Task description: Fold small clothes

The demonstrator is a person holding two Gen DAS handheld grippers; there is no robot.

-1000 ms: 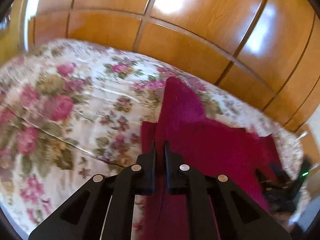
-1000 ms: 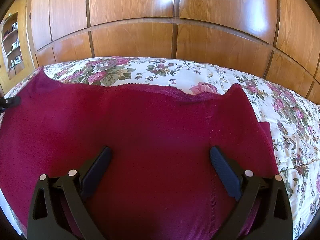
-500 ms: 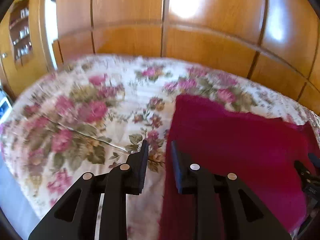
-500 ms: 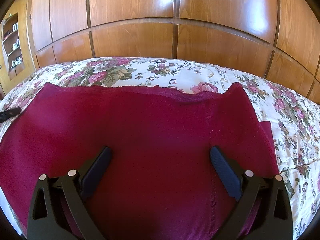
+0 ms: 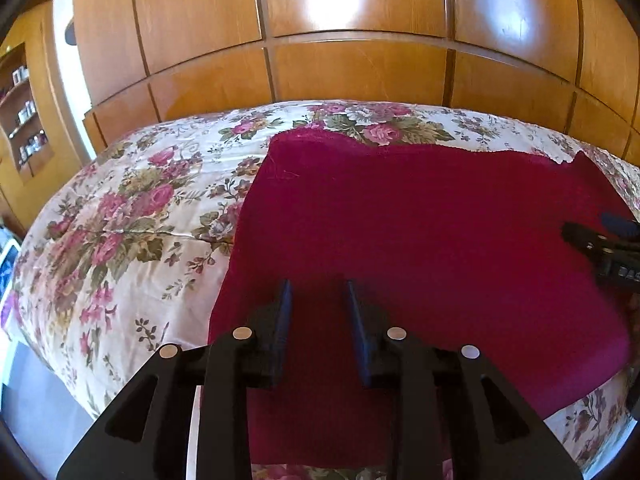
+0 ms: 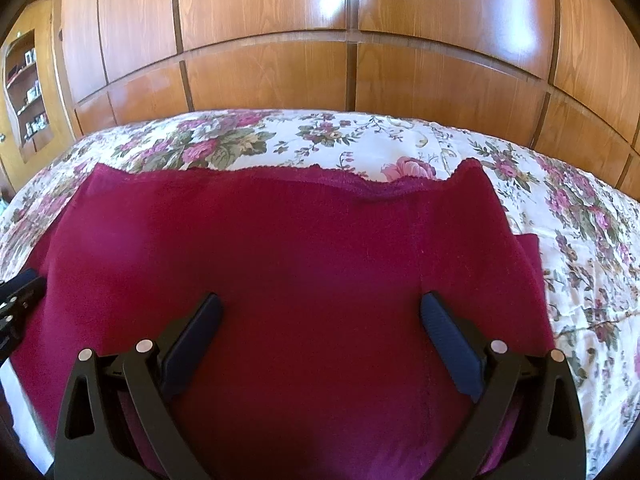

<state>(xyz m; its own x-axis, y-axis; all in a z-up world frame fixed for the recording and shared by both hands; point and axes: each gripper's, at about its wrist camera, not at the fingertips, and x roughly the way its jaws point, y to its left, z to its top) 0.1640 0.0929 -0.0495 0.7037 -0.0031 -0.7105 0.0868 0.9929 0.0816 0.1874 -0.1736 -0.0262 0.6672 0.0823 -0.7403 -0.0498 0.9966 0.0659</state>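
Cloth (image 5: 420, 240), dark red, knit-looking, is spread nearly flat on a flowered bedspread (image 5: 132, 220), w/ wooden wall panels (image 5: 360, 76) behind. In the left wrist view it fills the field from 12 to 4 o'clock; in the right wrist view it fills the centre and runs to 6 o'clock.

Left gripper (image 5: 318, 300) is seen over the cloth's left part, jaws a little apart, nothing between them. Right gripper (image 6: 318, 322) is seen over the cloth middle, jaws wide apart, also empty. Contact w/ fabric cannot be told for either.

Far edge (image 6: 280, 170) is wavy, w/ a raised peak at approx 1 o'clock in the right view. A narrow strip of the same red pokes out at 3 o'clock, so a layer is probably tucked under there.

Handling, judged: soft, limp, light; no stiffness, sags when lifted. Fuzzy surface should be gripped easily, low slip. Not fragile, but a pinch may pick up one layer only or drag the bedspread w/ it.

Best hold, judged: corners or edges, one per gripper, e.g. left corner at far side (image 5: 280, 142) and the peak on the right.
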